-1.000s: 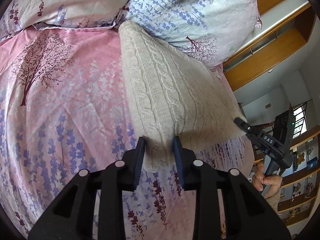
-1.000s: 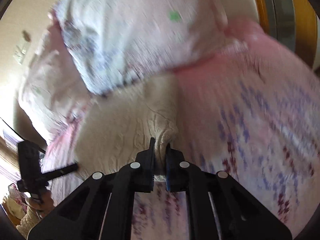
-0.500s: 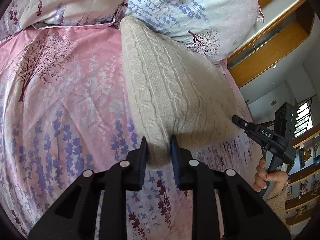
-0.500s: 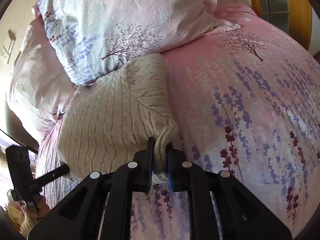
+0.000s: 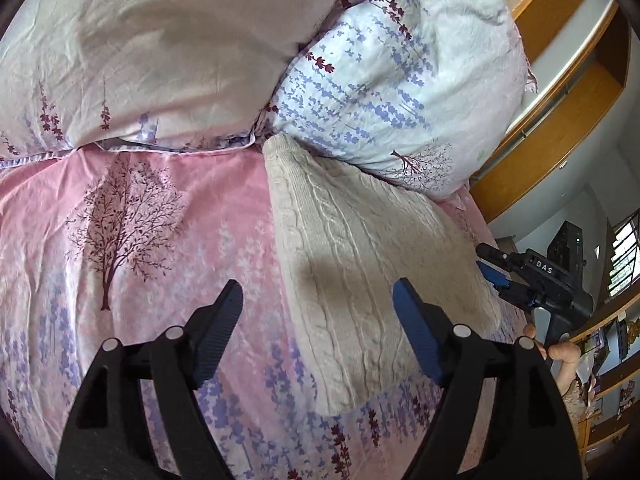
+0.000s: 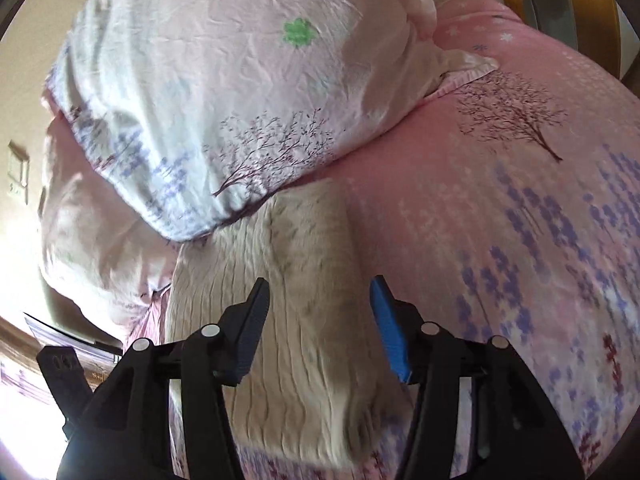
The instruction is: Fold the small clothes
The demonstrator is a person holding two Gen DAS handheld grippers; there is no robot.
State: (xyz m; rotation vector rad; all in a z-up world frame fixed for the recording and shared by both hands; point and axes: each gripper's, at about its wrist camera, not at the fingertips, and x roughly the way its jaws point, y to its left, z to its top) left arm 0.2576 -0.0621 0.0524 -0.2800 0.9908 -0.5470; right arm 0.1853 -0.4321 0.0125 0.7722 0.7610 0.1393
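A folded cream cable-knit sweater [image 5: 360,264] lies flat on the pink floral bedsheet [image 5: 140,240], its far end against the pillows. It also shows in the right wrist view [image 6: 296,320]. My left gripper [image 5: 318,298] is open and empty, raised above the sweater's near left edge. My right gripper [image 6: 318,292] is open and empty, just above the sweater's near end. The right gripper also shows in the left wrist view [image 5: 496,268] at the sweater's right edge.
Two floral pillows [image 5: 400,72] [image 5: 160,48] lie along the head of the bed, one resting on the sweater's far end. A wooden headboard and shelf [image 5: 560,80] stand at the right. A wall socket [image 6: 18,172] is at the far left.
Both grippers have opened and let go of the sweater's near corners. Both have lifted and pulled back. The sweater now lies flat on the bed.
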